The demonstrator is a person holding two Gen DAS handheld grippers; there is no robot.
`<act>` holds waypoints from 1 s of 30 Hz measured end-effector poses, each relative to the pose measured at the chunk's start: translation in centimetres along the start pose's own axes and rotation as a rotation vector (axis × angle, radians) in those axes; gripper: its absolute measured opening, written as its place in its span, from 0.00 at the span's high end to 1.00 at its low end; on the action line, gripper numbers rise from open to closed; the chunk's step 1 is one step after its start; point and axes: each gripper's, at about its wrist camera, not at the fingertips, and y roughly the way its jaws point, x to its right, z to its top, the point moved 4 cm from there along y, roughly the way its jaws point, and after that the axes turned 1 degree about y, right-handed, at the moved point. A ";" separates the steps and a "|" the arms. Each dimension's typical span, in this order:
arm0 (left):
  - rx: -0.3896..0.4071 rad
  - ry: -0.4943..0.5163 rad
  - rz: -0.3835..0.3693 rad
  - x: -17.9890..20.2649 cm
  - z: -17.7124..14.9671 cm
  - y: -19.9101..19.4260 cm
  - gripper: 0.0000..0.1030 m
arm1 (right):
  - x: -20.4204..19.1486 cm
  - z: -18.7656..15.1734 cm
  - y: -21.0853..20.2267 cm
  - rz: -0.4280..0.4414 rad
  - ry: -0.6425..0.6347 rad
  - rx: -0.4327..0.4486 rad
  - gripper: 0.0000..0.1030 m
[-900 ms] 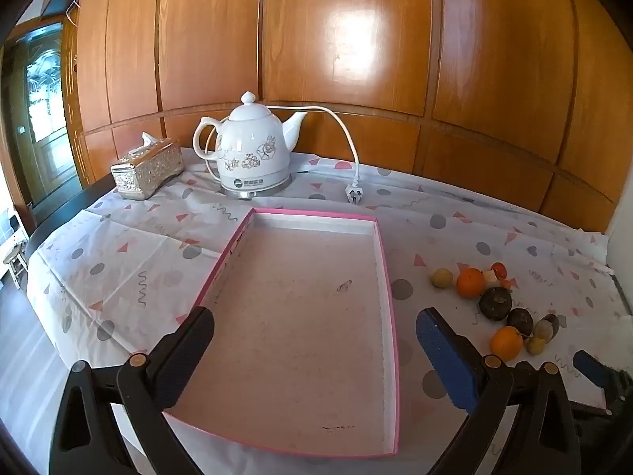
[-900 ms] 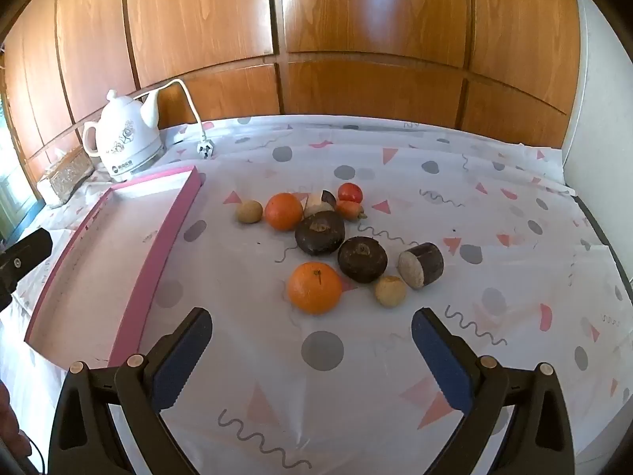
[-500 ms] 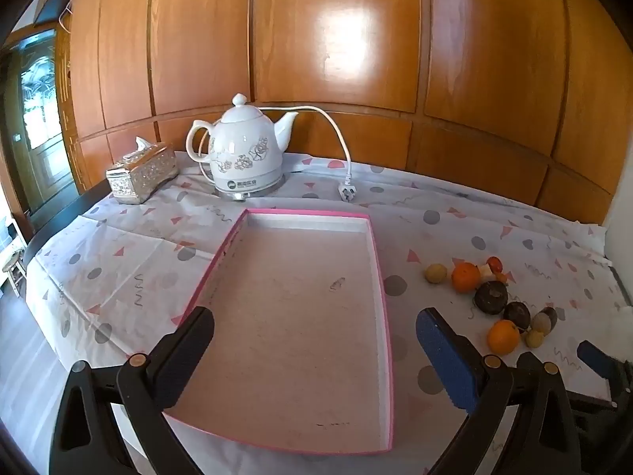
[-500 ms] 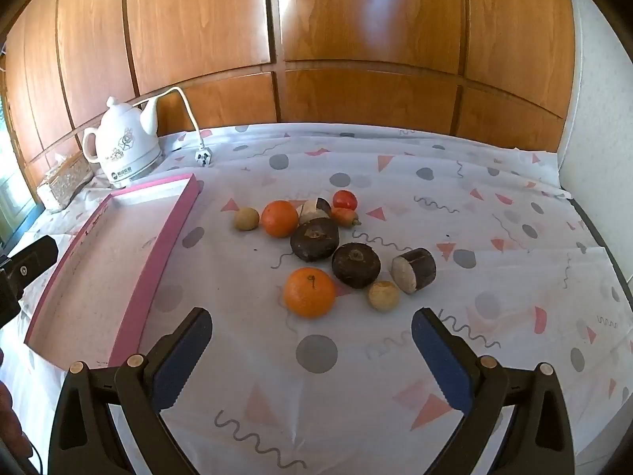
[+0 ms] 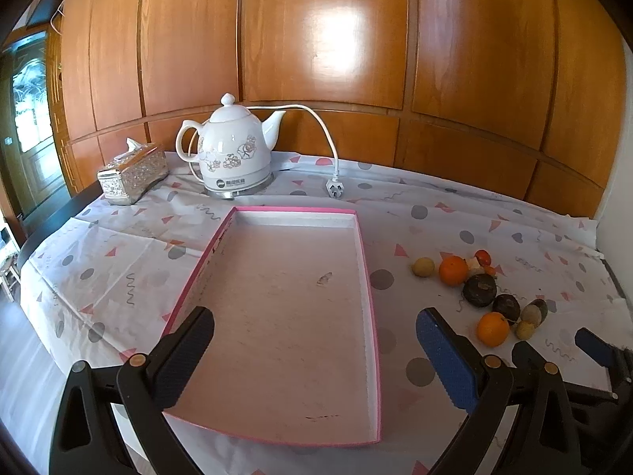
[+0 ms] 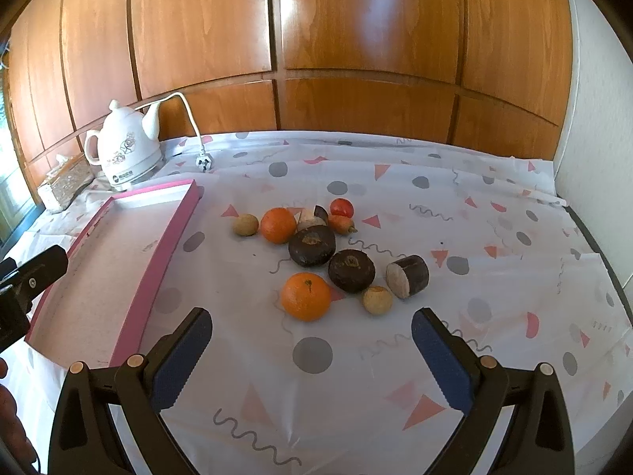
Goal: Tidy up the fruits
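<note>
An empty pink-rimmed tray lies on the patterned tablecloth. Right of it is a loose cluster of fruits: two oranges, two dark round fruits, a cut dark piece, small tan fruits and a red one. The cluster also shows in the left wrist view. My left gripper is open and empty over the tray's near end. My right gripper is open and empty, just short of the near orange.
A white kettle with cord and plug stands behind the tray. A silver tissue box sits at the back left. Wooden panelling backs the table; a white wall is at the right.
Both grippers have drawn back and risen slightly, so tray and fruits look a little smaller and farther. Both stay open; nothing on the table has moved.
</note>
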 end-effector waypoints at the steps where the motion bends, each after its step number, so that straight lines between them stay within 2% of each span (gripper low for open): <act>1: 0.001 0.001 -0.002 0.0 0.0 -0.1 0.00 | -0.1 0.0 -0.1 -0.001 -0.003 0.004 0.00; 30: 0.015 0.016 -0.018 1.1 0.5 -0.7 0.00 | -0.3 0.4 -0.7 -0.004 -0.017 0.034 0.00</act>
